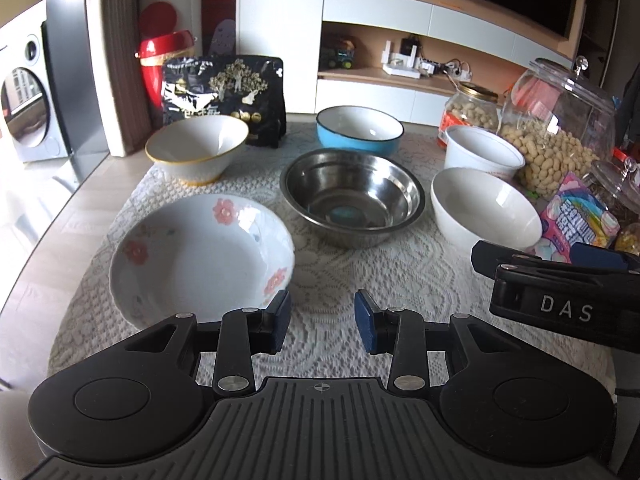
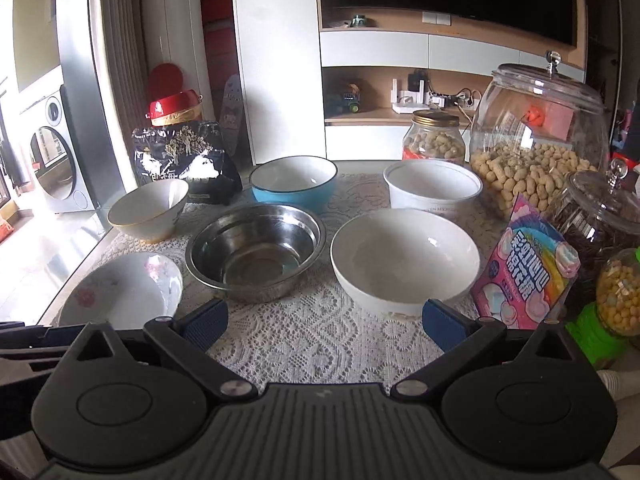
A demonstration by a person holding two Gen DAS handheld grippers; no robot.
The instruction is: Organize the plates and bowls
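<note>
L gripper [image 1: 322, 320]: blue pads partly spread, nothing btwn, bottom centre of left wrist view.
R gripper [image 2: 324, 324]: pads spread wide, empty, bottom of right wrist view.
Bowls: round stainless steel bowl [image 1: 352, 196] centre; white flower-print bowl [image 1: 200, 252] lower left; plain white ceramic bowl [image 2: 404, 260] centre-right; blue-sided bowl [image 1: 359, 128] behind steel one.
Surface: white lace tablecloth [image 2: 320, 340].

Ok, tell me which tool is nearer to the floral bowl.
Left. The left tool hangs open just above and beside the floral bowl, one pad by its near rim. The right tool sits further right, facing the plain white bowl, nothing between its pads.
</note>
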